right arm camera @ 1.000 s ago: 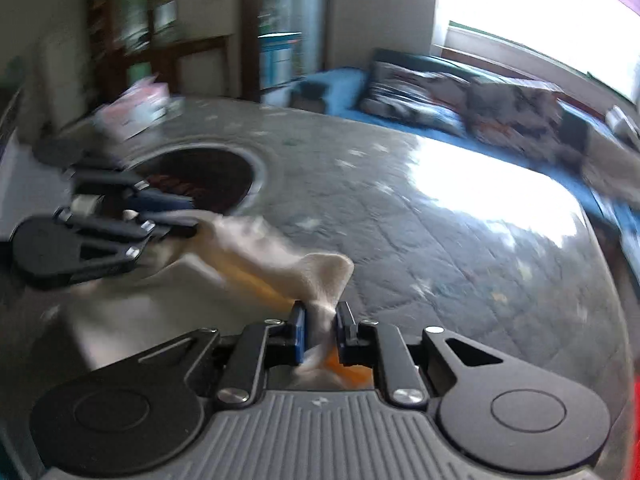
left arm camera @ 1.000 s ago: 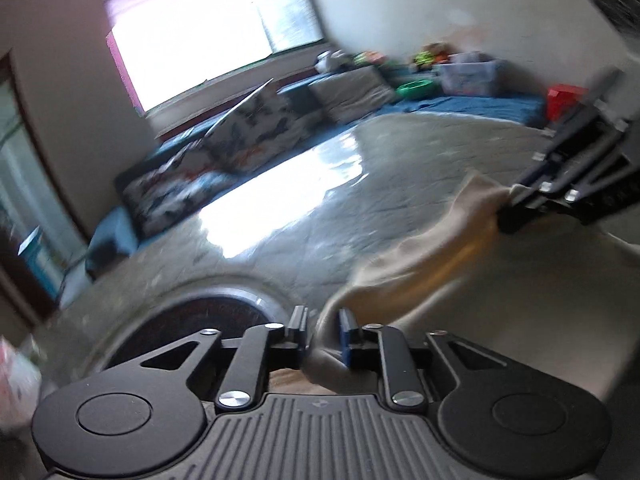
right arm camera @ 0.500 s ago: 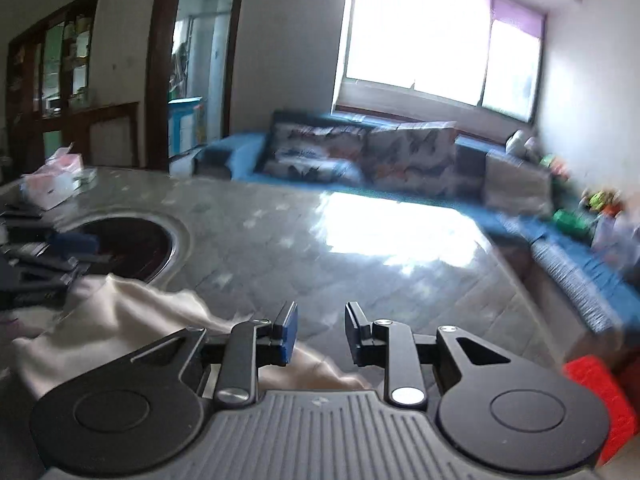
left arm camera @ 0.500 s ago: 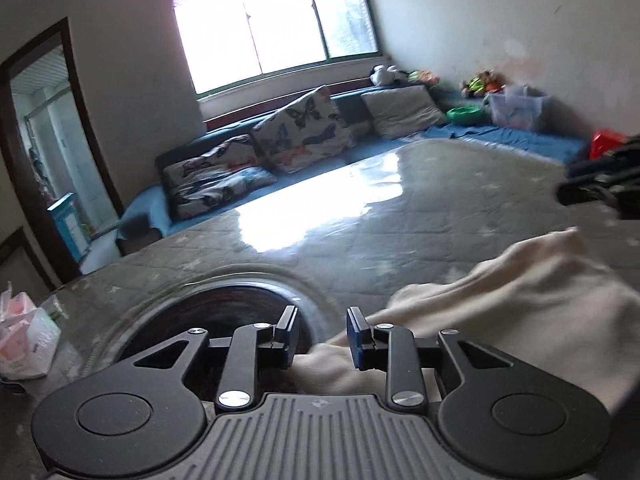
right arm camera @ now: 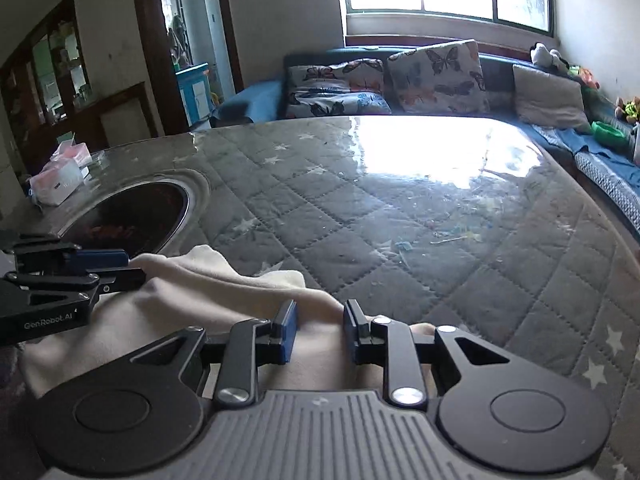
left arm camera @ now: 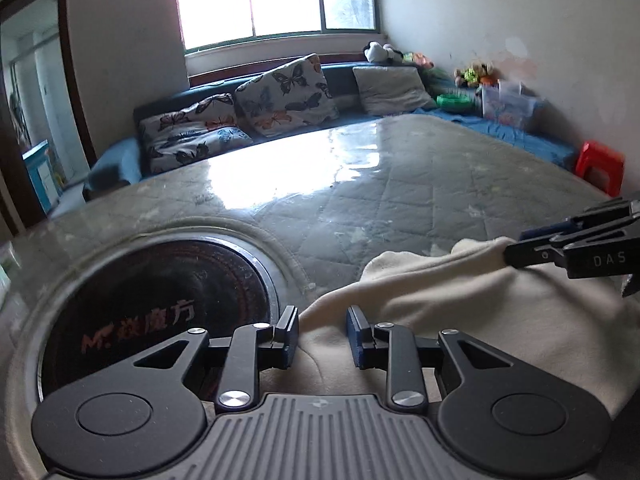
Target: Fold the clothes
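A cream garment (left arm camera: 472,312) lies bunched on the quilted table at the near edge; it also shows in the right wrist view (right arm camera: 208,292). My left gripper (left arm camera: 322,334) is open, its fingers just over the garment's left edge, holding nothing. My right gripper (right arm camera: 318,330) is open above the garment's right part, also empty. In the left wrist view the right gripper (left arm camera: 516,246) comes in from the right, its tips at the garment's far fold. In the right wrist view the left gripper (right arm camera: 132,266) sits at the garment's left end.
A round dark cooktop (left arm camera: 160,300) is set into the table left of the garment; it also shows in the right wrist view (right arm camera: 132,216). A tissue pack (right arm camera: 60,178) lies at the far left. A sofa with butterfly cushions (left arm camera: 280,100) and a red stool (left arm camera: 600,166) stand beyond the table.
Both grippers were shut on the garment and held it up one second ago. They have opened and let it go; it now lies on the table beneath them.
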`<state>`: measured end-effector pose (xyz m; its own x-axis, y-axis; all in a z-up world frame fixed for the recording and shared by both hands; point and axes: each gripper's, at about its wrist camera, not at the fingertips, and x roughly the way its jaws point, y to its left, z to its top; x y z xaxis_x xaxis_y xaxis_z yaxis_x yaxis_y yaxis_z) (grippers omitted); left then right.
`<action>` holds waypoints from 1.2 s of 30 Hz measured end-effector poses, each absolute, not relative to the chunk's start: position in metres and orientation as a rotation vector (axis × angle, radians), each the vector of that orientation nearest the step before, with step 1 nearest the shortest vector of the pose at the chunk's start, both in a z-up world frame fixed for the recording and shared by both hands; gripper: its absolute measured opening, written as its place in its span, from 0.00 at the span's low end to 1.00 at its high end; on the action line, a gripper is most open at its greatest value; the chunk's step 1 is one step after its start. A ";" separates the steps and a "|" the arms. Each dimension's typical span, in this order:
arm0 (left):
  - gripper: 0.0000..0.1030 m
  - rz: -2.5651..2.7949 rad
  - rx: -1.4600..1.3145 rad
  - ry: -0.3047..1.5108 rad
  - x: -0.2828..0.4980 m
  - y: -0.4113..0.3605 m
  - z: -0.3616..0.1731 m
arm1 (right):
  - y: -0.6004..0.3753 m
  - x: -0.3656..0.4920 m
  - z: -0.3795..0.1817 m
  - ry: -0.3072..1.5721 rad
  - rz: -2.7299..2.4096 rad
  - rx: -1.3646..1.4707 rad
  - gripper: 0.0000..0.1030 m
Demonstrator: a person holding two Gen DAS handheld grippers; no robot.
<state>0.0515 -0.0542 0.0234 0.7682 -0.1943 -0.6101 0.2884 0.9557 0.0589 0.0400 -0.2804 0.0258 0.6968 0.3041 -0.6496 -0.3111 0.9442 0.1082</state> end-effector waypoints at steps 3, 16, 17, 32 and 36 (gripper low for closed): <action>0.27 -0.283 0.136 0.627 0.049 -0.058 0.032 | -0.279 0.043 0.031 0.714 0.339 -0.021 0.24; 0.29 -0.357 0.148 0.648 0.072 -0.090 0.021 | -0.256 0.053 0.028 0.722 0.393 -0.036 0.28; 0.29 -0.358 0.143 0.649 0.072 -0.089 0.021 | -0.257 0.051 0.029 0.714 0.397 -0.039 0.28; 0.32 -0.344 0.150 0.630 0.063 -0.094 0.025 | -0.242 0.020 0.039 0.668 0.475 -0.140 0.32; 0.32 -0.335 0.147 0.618 0.051 -0.092 0.031 | -0.239 0.018 0.030 0.672 0.472 -0.168 0.33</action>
